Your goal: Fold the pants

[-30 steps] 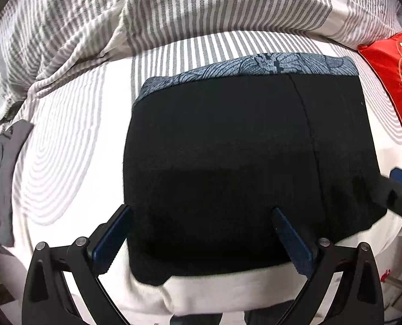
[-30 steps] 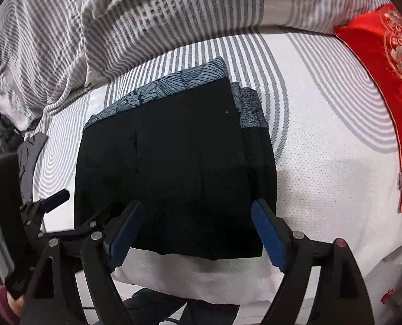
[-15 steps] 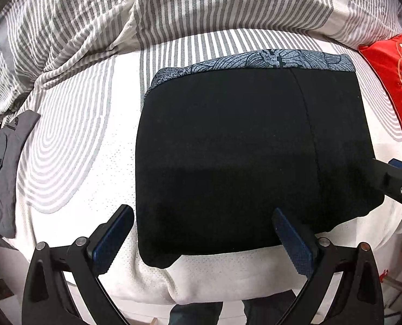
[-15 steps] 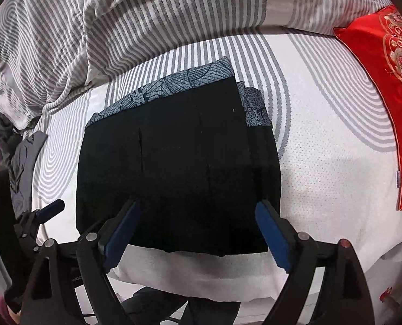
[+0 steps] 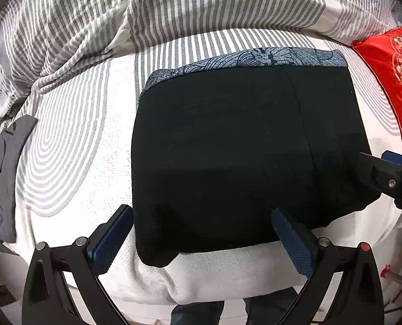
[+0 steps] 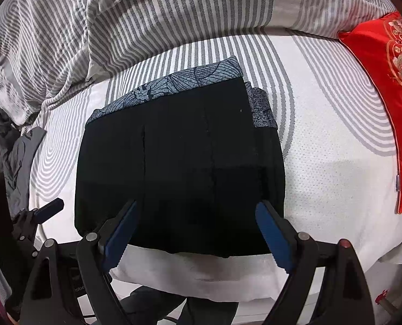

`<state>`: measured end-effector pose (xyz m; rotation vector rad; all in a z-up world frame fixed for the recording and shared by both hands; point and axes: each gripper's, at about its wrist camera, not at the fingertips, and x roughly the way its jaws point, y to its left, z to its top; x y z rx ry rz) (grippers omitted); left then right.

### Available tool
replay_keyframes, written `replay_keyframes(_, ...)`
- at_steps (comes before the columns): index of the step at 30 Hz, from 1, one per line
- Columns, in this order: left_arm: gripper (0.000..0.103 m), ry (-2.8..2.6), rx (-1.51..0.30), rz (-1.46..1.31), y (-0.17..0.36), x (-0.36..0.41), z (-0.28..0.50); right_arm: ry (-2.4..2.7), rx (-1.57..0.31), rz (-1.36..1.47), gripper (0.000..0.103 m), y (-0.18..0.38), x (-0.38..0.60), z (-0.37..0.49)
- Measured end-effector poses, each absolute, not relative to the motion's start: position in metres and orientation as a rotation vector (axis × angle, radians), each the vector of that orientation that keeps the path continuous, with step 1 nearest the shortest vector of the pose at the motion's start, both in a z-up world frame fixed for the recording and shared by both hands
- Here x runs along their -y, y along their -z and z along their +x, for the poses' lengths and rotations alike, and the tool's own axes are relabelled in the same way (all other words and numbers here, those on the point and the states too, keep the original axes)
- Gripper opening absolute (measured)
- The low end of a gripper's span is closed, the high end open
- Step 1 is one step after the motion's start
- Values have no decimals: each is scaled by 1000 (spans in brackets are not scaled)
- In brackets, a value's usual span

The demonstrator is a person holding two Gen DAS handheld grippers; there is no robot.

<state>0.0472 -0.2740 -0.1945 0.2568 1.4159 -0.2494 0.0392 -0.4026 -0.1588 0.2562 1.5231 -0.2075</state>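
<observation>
Bed [image 5: 73, 146] with striped sheet spans below both grippers; pants [image 5: 241, 149] lie ahead of and beneath them, folded into compact black rectangle, patterned band [image 5: 255, 58] at far edge; step looks like last fold done, release; left gripper [image 5: 201, 239] wide, nothing held; right gripper [image 6: 198, 233] wide, empty, above near hem; next likely lift clear or smooth.

You have one folded black pair of pants with a blue patterned waistband [image 5: 241, 149], one red embroidered cushion [image 6: 385, 94], one grey-and-white striped blanket [image 5: 174, 8], one crumpled grey garment [image 5: 3, 168], and two black grippers with blue pads [image 5: 201, 233] [image 6: 195, 230].
</observation>
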Motion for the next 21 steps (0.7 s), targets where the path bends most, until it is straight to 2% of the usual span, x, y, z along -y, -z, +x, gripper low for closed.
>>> replay_keyframes(21,102,246,-1417,240,196,273,48,220,-1541,186,90,162,396,40)
